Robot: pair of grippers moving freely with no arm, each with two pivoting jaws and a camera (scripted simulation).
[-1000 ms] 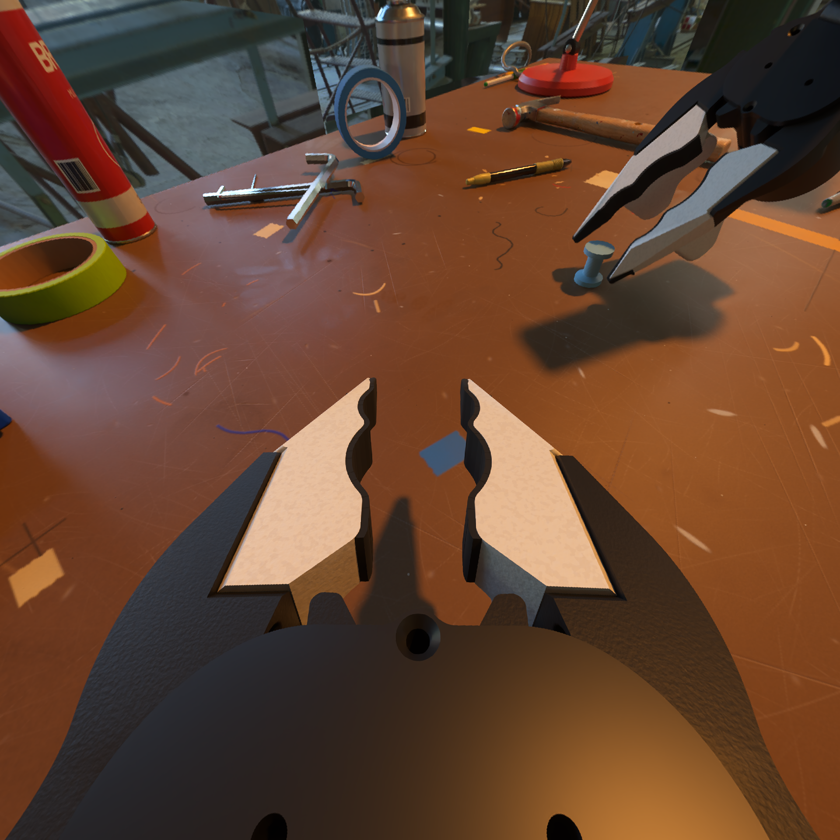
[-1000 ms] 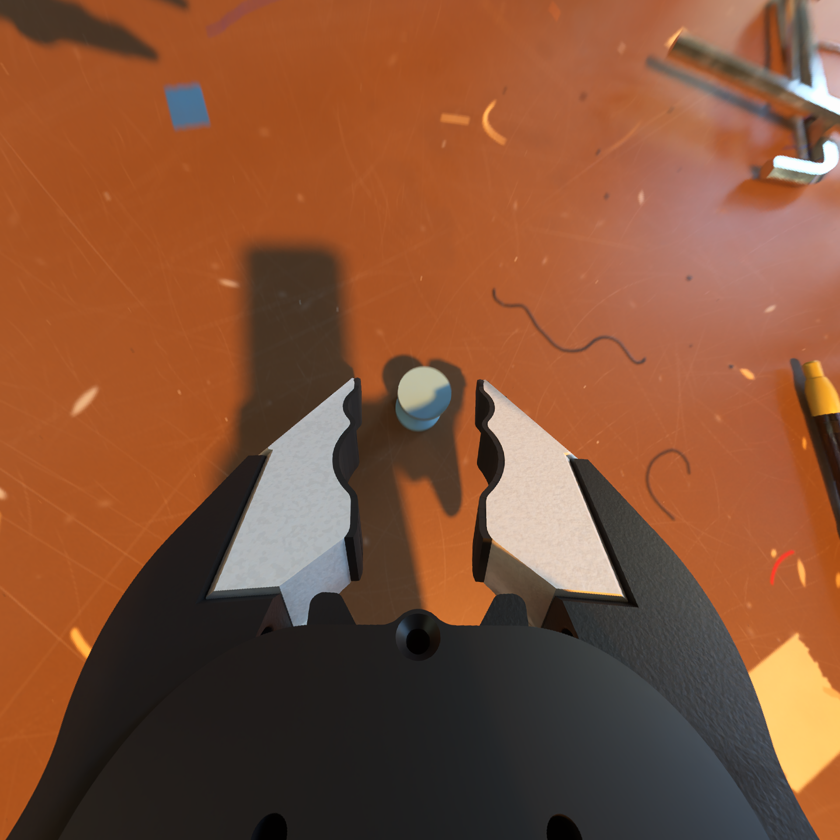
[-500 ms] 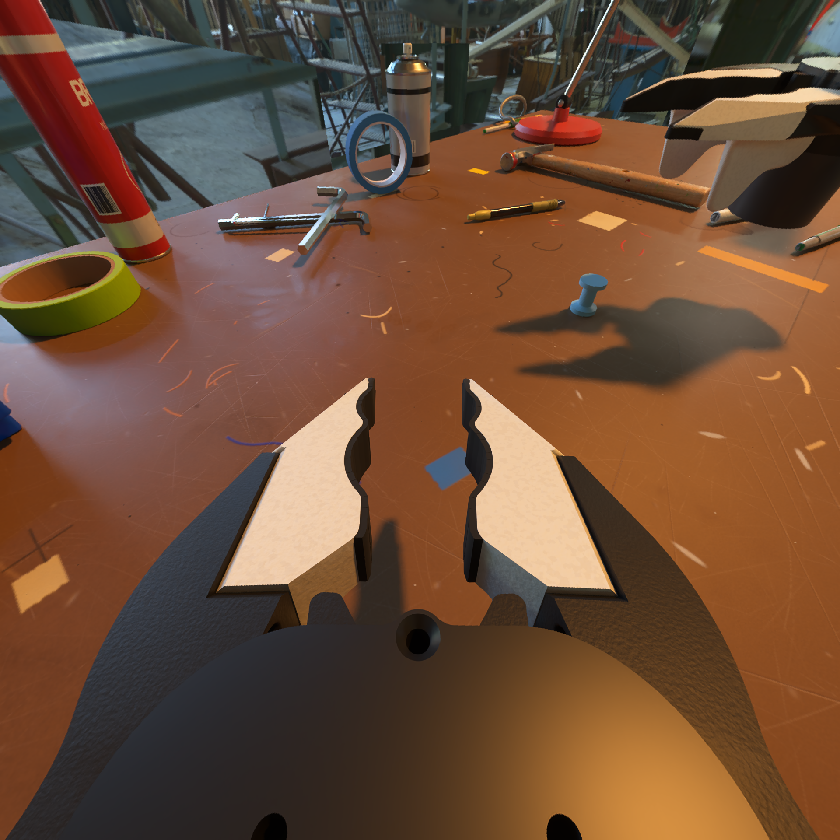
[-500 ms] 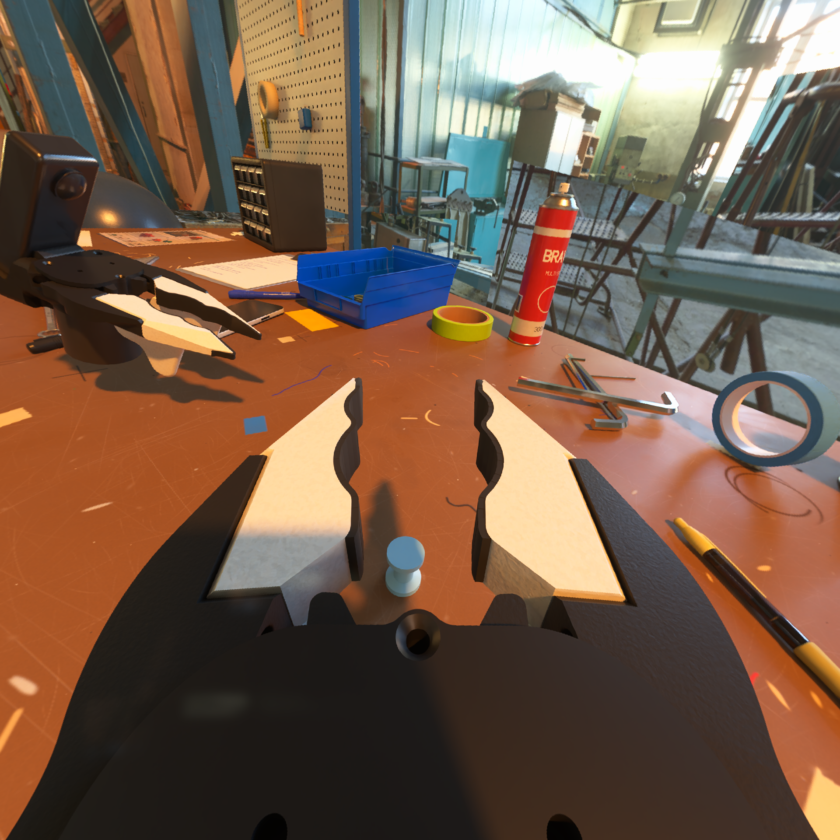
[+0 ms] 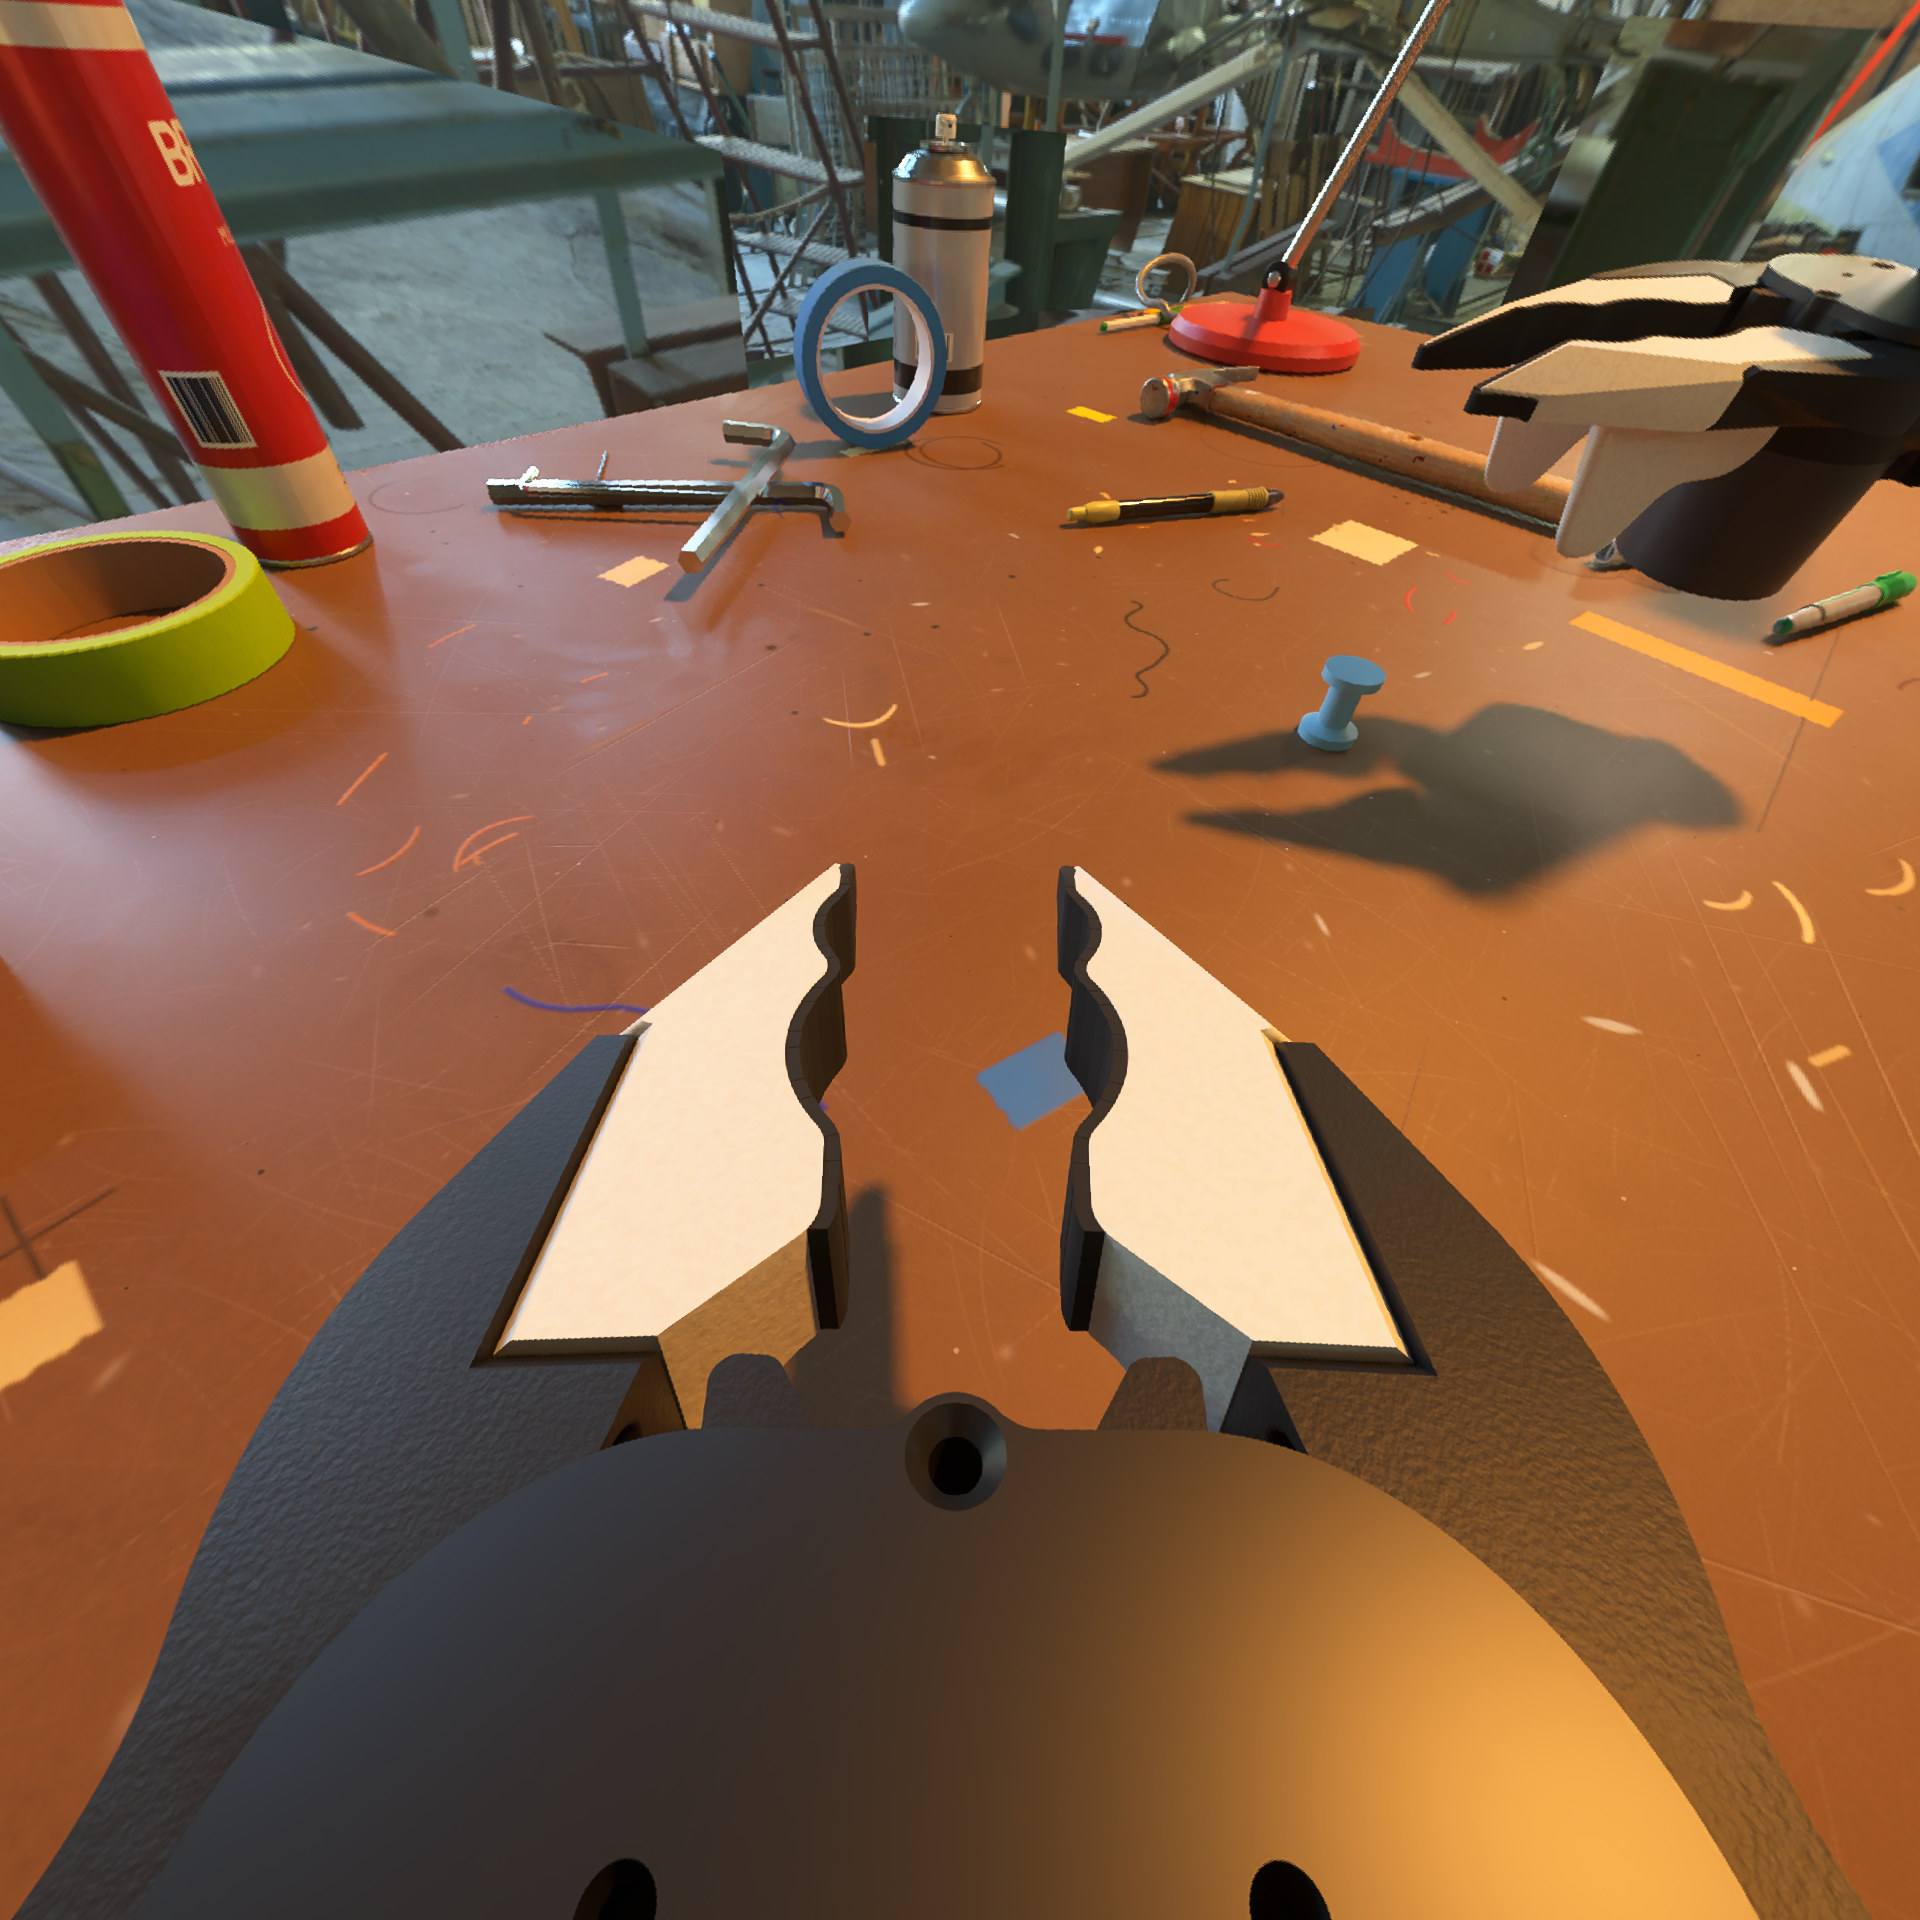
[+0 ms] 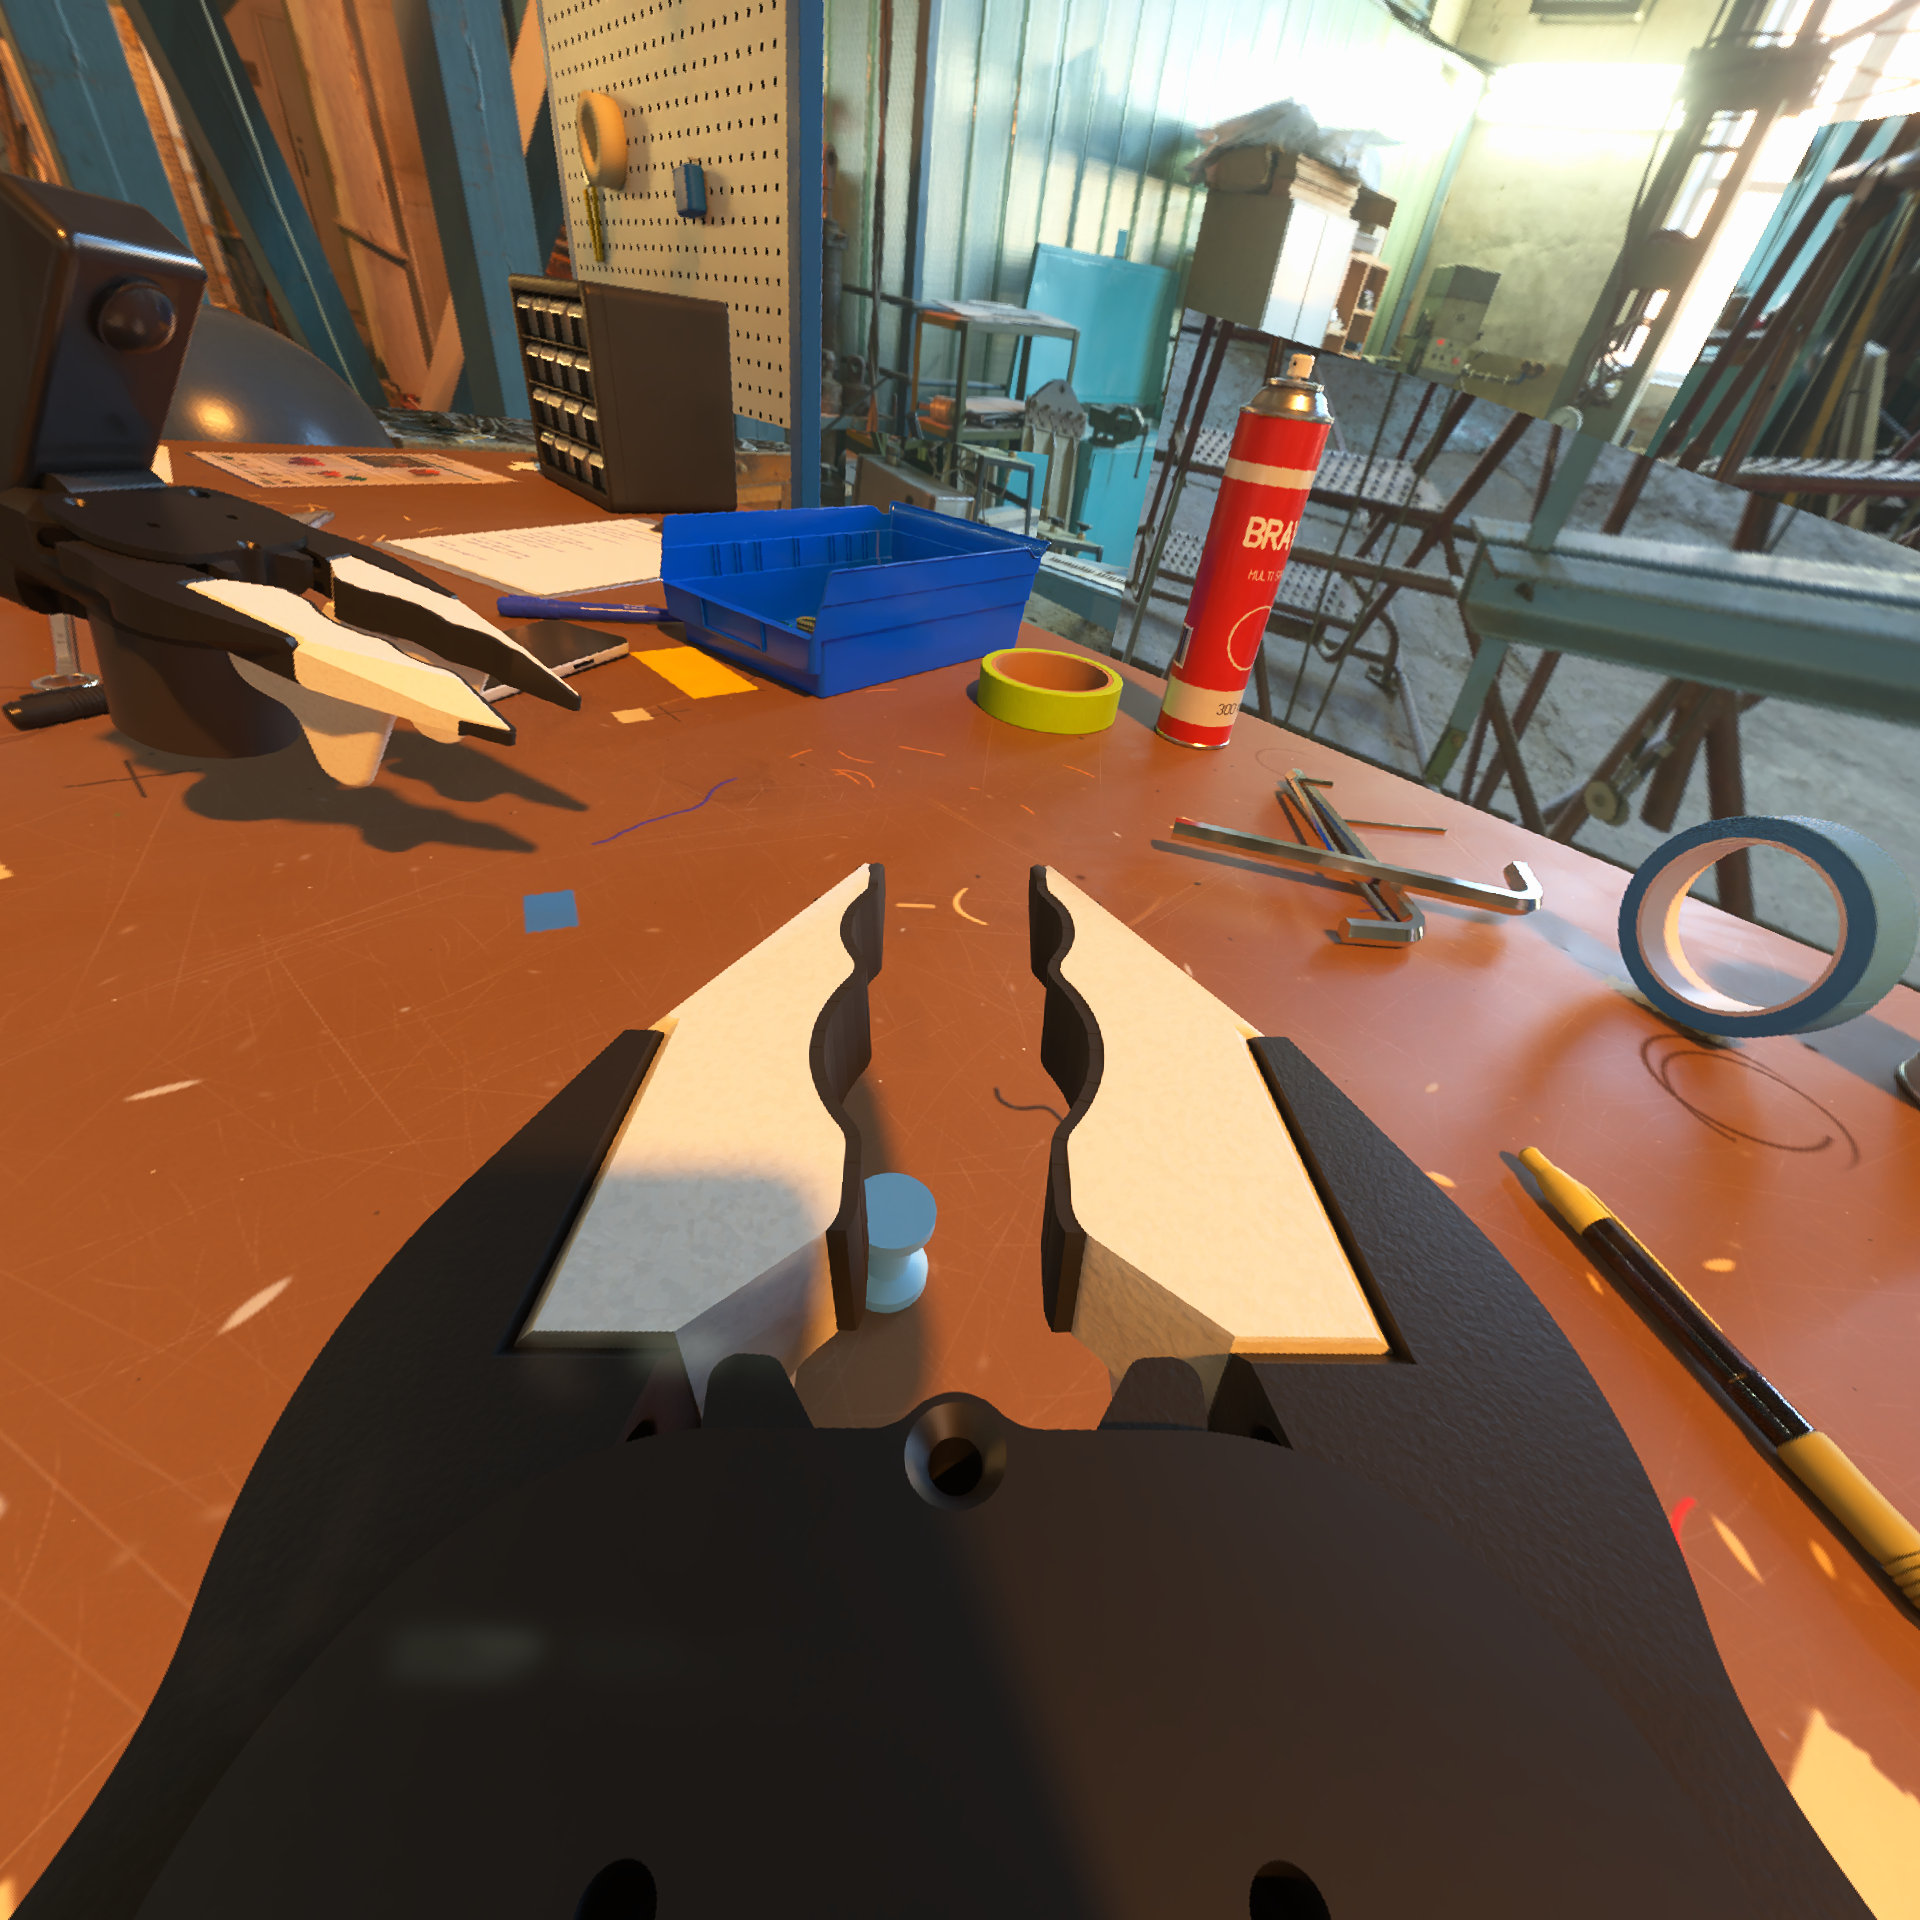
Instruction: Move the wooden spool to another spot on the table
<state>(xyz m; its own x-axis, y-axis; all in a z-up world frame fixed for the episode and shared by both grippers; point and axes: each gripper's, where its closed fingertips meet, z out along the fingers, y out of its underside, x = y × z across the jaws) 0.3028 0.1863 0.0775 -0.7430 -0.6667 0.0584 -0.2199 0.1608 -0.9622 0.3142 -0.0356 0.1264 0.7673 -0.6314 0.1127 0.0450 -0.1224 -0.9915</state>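
Observation:
The spool is small and pale blue and stands on one end on the brown table, free of both grippers. In the right wrist view the spool shows low between my fingers, down on the table beneath them. My right gripper is open and empty, with a narrow gap; in the left wrist view it hovers level, above and to the right of the spool. My left gripper is open and empty over a blue paper scrap; it also shows in the right wrist view.
On the table are a yellow-green tape roll, a red spray can, hex keys, a blue tape roll, a silver can, a pen, a hammer, a red lamp base and a blue bin.
My right gripper, which pointed down around the spool, has risen and turned level without it, then narrowed its jaws. The spool has stayed on the table. My left gripper has tilted up slightly.

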